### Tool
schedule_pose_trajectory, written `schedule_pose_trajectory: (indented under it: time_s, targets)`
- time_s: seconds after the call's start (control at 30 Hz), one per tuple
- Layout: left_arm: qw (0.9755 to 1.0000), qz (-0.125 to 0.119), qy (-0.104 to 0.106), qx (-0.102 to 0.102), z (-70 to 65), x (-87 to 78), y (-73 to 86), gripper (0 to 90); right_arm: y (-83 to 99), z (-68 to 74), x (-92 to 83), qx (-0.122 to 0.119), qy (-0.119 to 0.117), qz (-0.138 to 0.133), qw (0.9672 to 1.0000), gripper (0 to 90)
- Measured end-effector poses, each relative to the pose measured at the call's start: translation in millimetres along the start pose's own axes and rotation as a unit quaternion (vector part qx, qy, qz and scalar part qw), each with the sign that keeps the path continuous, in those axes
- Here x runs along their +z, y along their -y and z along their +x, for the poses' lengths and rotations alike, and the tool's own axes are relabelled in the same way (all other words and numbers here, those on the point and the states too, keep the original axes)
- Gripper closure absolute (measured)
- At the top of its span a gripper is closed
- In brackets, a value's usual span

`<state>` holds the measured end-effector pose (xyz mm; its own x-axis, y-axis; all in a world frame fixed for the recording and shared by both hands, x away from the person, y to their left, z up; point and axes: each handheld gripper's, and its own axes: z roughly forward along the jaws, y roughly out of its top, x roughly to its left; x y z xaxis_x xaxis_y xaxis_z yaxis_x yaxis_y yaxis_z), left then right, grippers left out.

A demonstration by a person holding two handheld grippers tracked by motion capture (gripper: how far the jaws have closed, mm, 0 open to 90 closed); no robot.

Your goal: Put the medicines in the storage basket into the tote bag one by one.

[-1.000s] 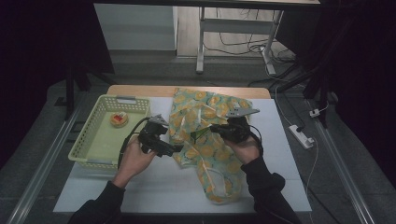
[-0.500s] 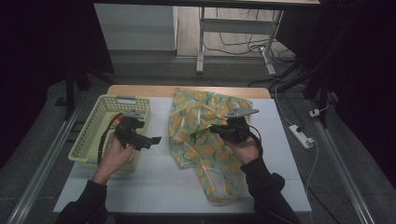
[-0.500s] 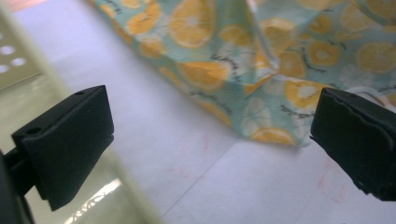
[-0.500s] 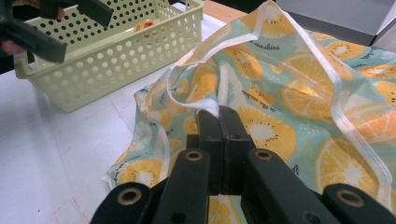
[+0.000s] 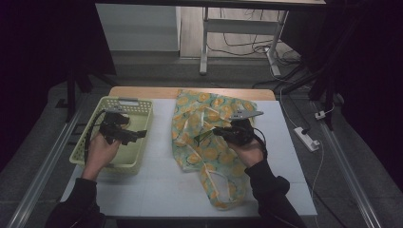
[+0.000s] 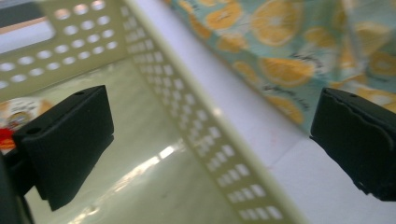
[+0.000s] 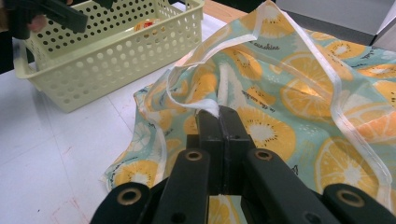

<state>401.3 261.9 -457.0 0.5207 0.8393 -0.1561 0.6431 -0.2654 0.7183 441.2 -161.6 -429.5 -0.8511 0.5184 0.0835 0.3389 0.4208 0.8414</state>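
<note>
Jaws of the right gripper (image 7: 219,114) are pressed together on the white-edged rim of the orange-slice print cloth bag (image 7: 299,88), pinching a fold of that edging so that it stands up a little from the rest of the fabric; in the high view this gripper (image 5: 205,136) sits over the middle of the bag (image 5: 209,142), held by the person's right hand (image 5: 244,142). The bag lies spread on the white table (image 5: 157,190), its upper part near the far wooden edge and its lower end with a white strap reaching toward the person. Jaws of the left gripper (image 6: 210,140) are spread wide with nothing between them; one hangs over the inside of the pale yellow-green perforated basket (image 6: 205,140) and the other over the table just beside the bag (image 6: 280,56). In the high view the left gripper (image 5: 138,135) points from above the basket (image 5: 138,164) toward the bag, carried by the left hand (image 5: 100,152), which is over the basket's near half. The basket stands at the left side of the table, just beside the bag without touching it. A small orange and red packet (image 6: 14,116) lies in the basket's bottom, blurred; it also shows through the basket's wall in the right gripper view (image 7: 147,24).
</note>
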Motion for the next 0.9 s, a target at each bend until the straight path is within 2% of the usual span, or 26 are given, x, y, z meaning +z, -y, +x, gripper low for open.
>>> schedule_pose_trajectory:
  time_s: [0.23, 0.47, 0.67, 0.77, 0.9]
  targets:
    - [0.9991, 0.006, -0.033, -0.024, 26.1, -1.5, 2.1, 0.0, 0.2, -0.2, 0.6, -0.001, 0.000, 0.002, 1.0000, 89.3]
    - [0.9969, 0.028, -0.057, -0.046, 46.7, 3.1, 2.5, 0.0, 0.6, -0.2, 1.5, -0.001, -0.001, 0.002, 1.0000, 89.3]
    - [0.9936, 0.052, -0.077, -0.064, 65.2, 15.1, 1.5, 0.0, 0.8, 0.7, 2.6, -0.003, -0.001, 0.005, 1.0000, 89.3]
    - [0.9917, 0.068, -0.087, -0.066, 73.4, 22.3, 0.7, 0.0, 0.9, 0.4, 2.8, -0.003, -0.002, 0.005, 1.0000, 89.2]
    - [0.9898, 0.081, -0.089, -0.077, 83.1, 31.5, 0.1, 0.0, 1.0, 0.1, 2.8, -0.002, -0.002, 0.005, 1.0000, 89.3]
